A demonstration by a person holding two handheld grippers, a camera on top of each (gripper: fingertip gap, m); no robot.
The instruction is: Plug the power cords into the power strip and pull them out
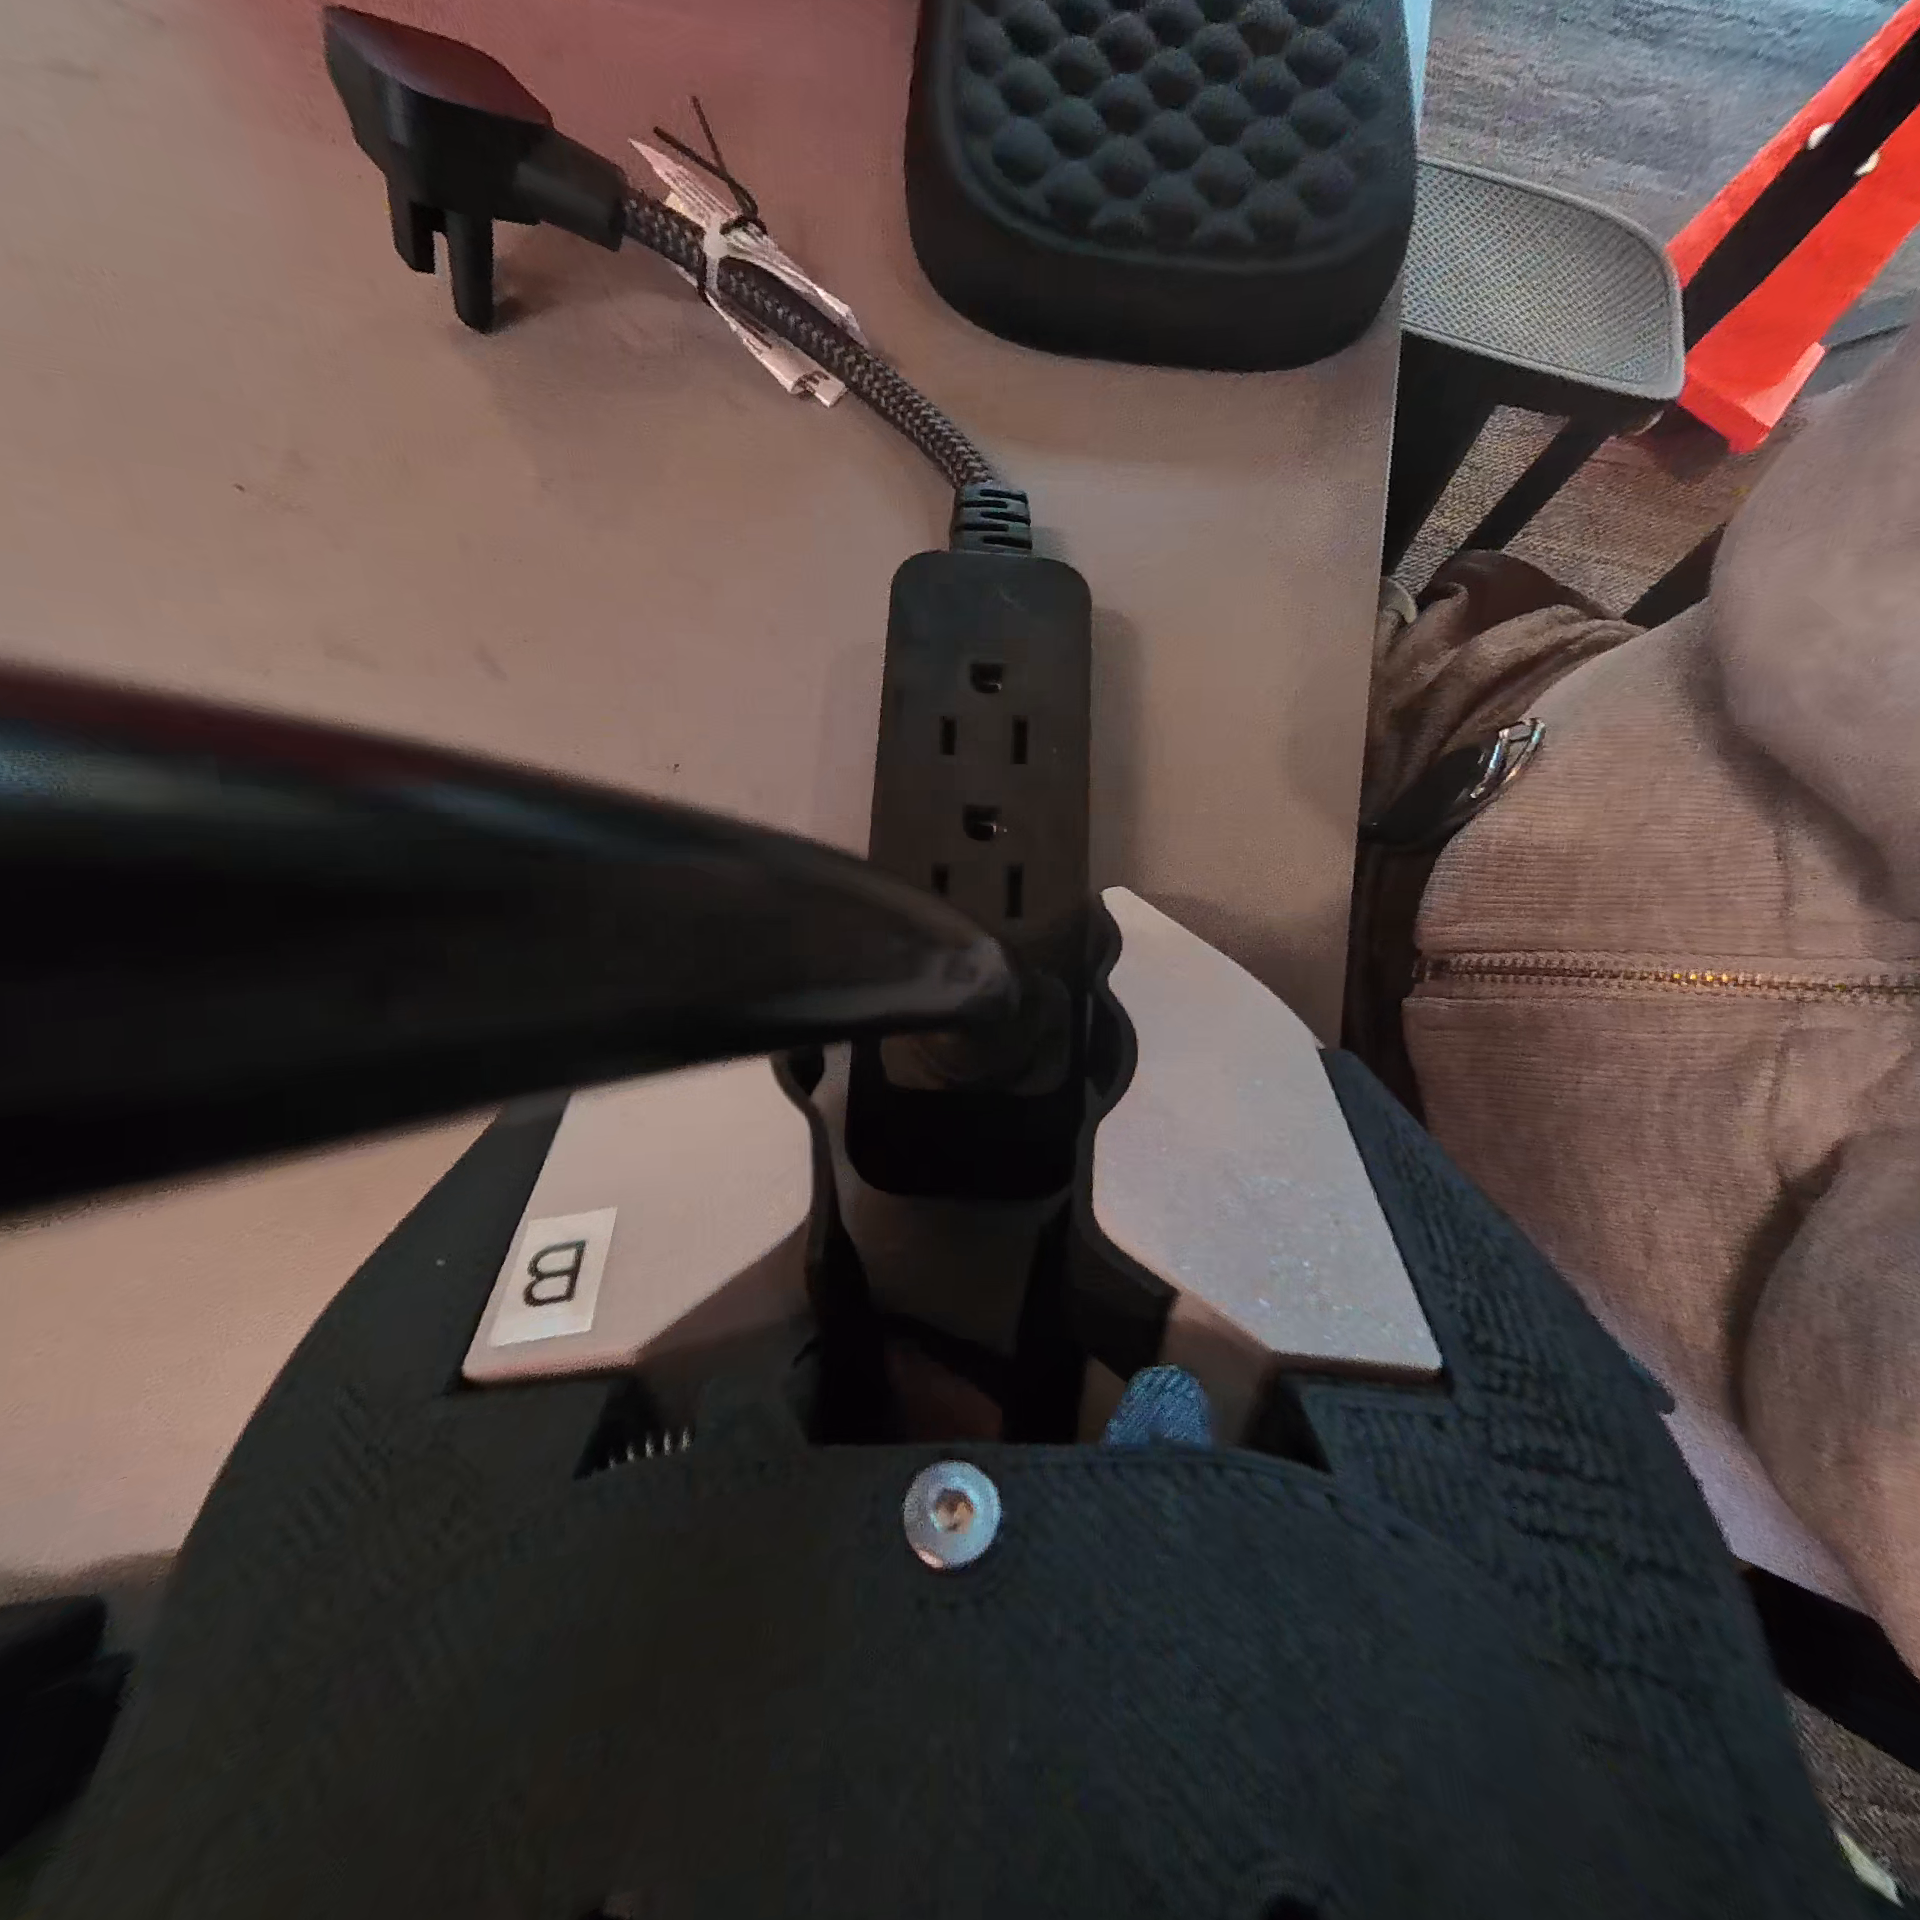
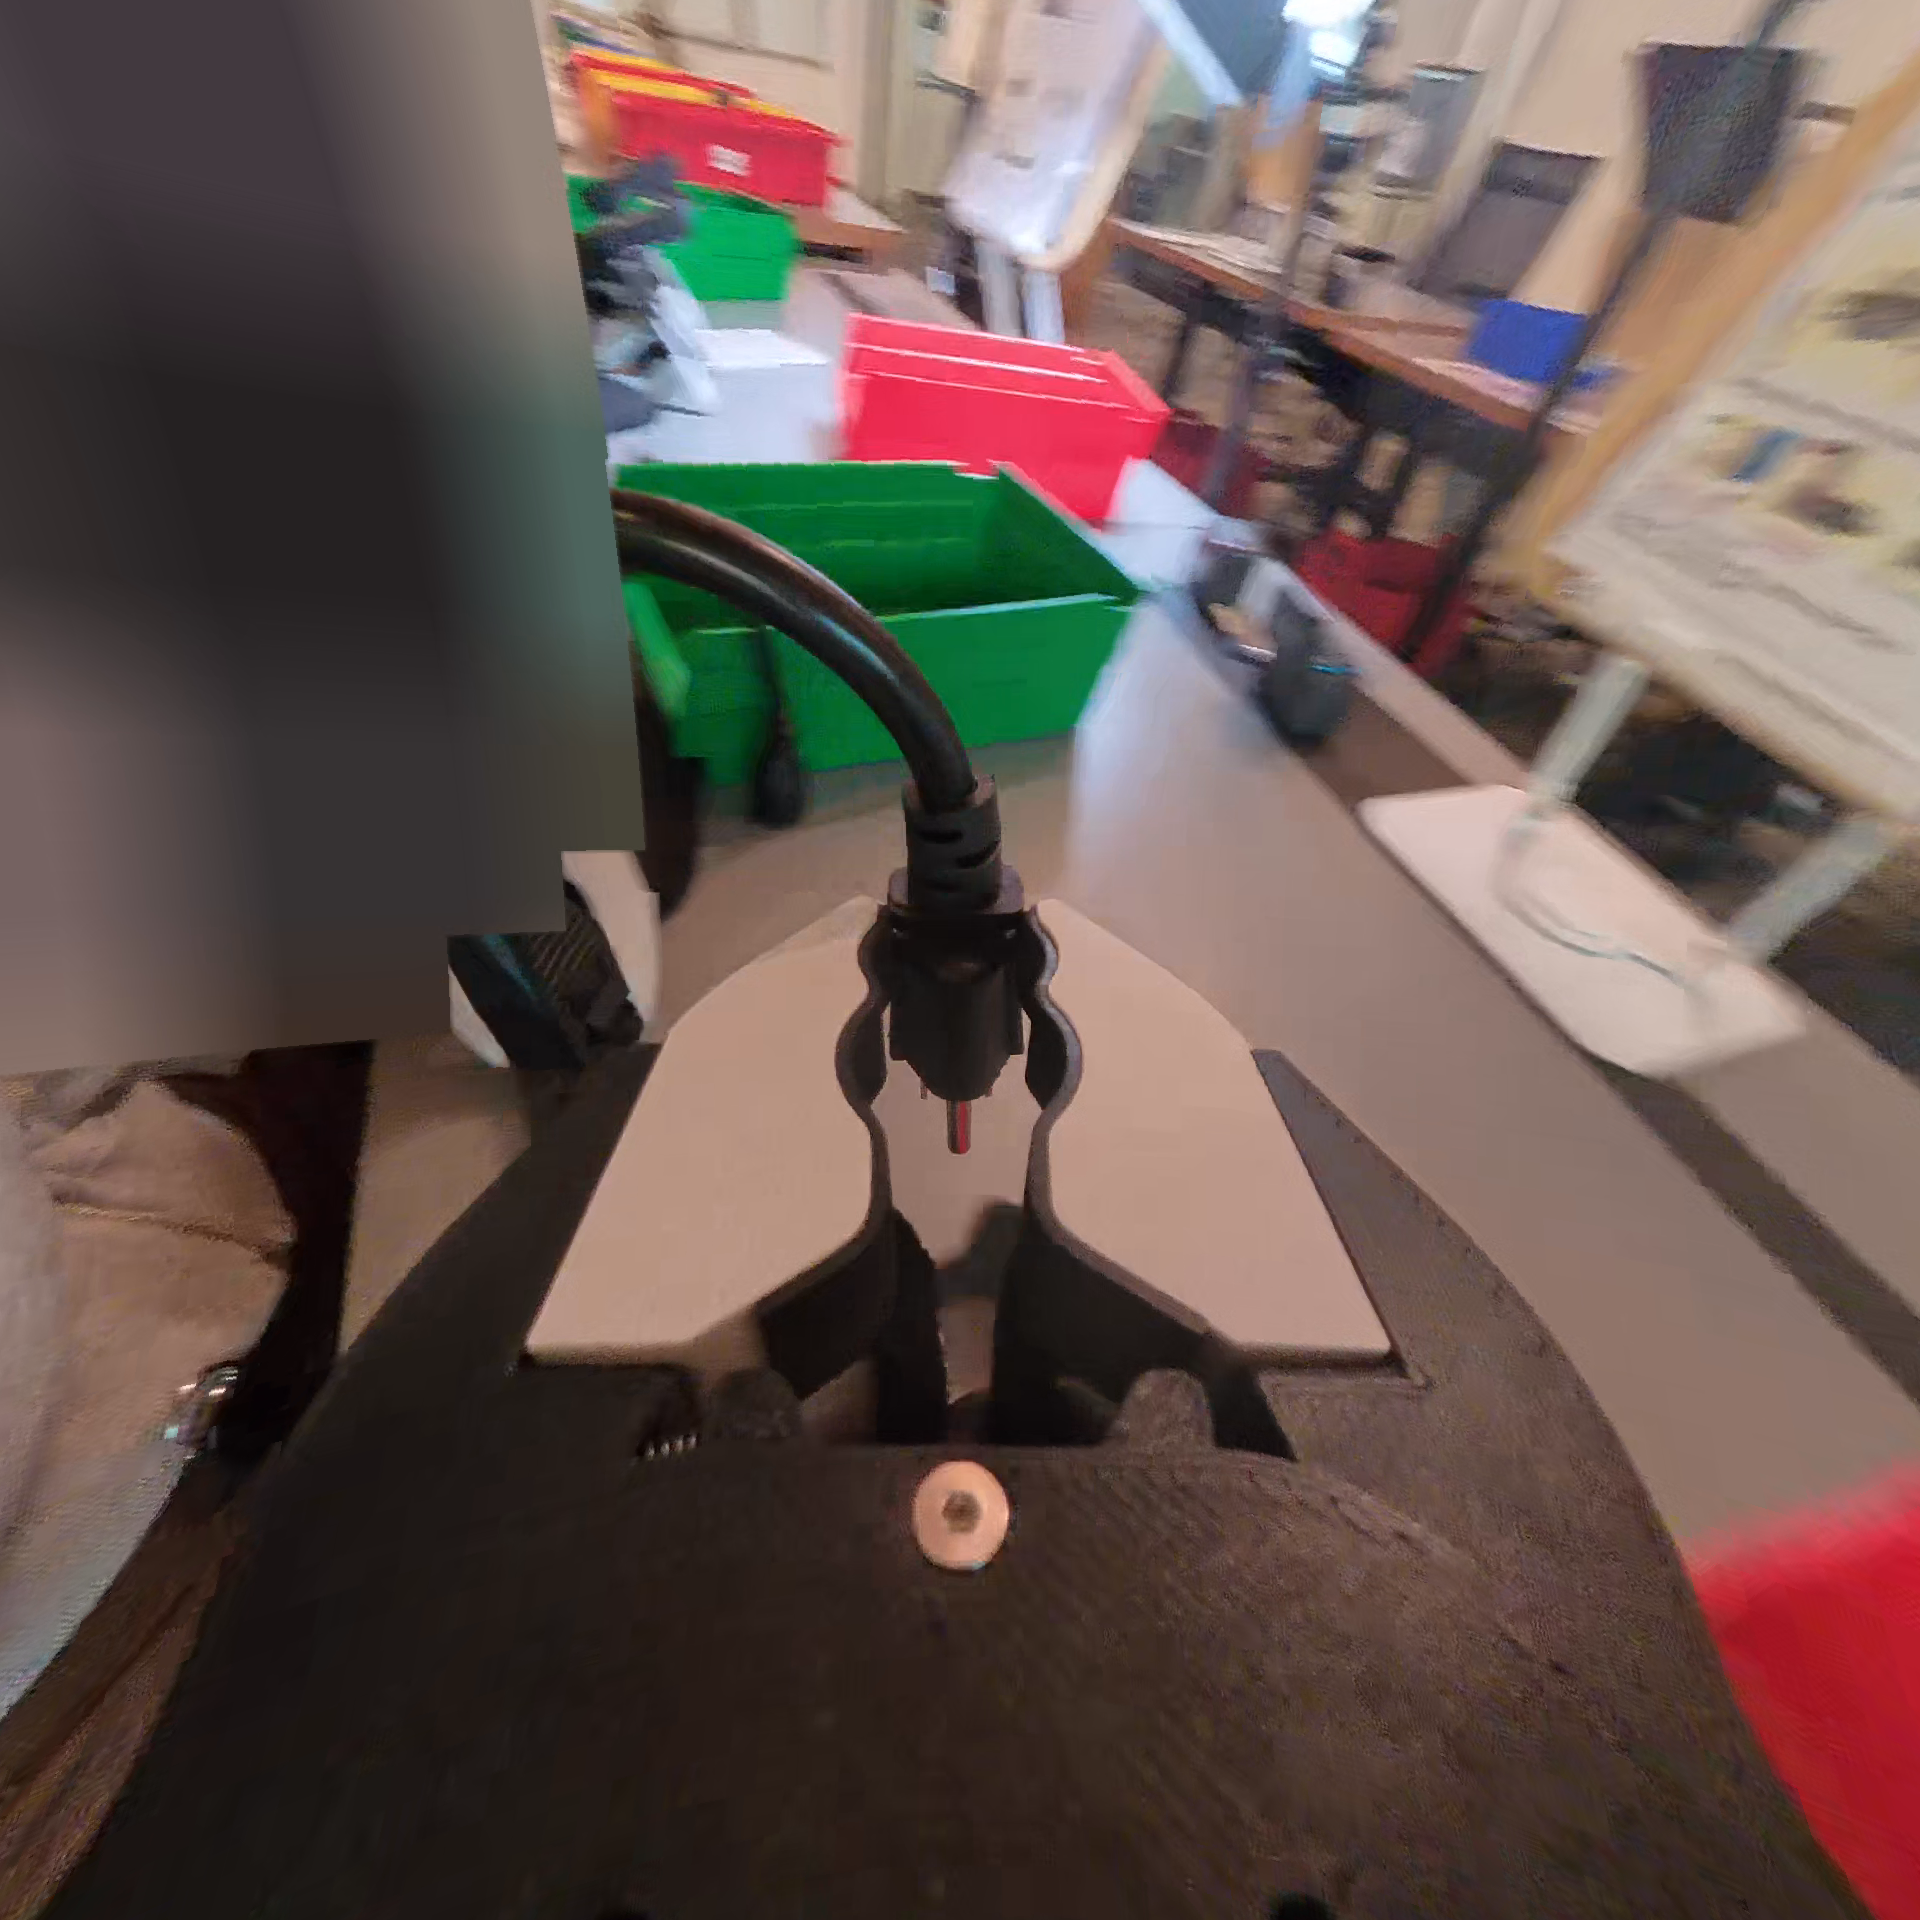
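The black power strip (image 1: 982, 748) lies on the grey table, and my left gripper (image 1: 966, 1049) is shut on its near end. Two outlets farther along it are bare. A thick black cord (image 1: 468, 935) comes in from the left and ends in a plug (image 1: 1003, 1023) at the nearest outlet; how deep it sits is hidden. The strip's braided cord (image 1: 831, 343) runs to its flat plug (image 1: 436, 156) at the far left. My right gripper (image 2: 954, 935) is shut on a second black plug (image 2: 951, 997), held in the air above the table with its prongs (image 2: 958, 1127) towards the camera.
A black dimpled pad (image 1: 1164, 156) lies beyond the strip. The table edge (image 1: 1371, 727) runs just right of the strip, with a person's torso (image 1: 1610, 1091) beside it. Green bins (image 2: 935, 623), a red bin (image 2: 987, 405) and a white stand base (image 2: 1558, 914) stand on the table farther off. Tip to tip, the grippers are about 25 cm apart.
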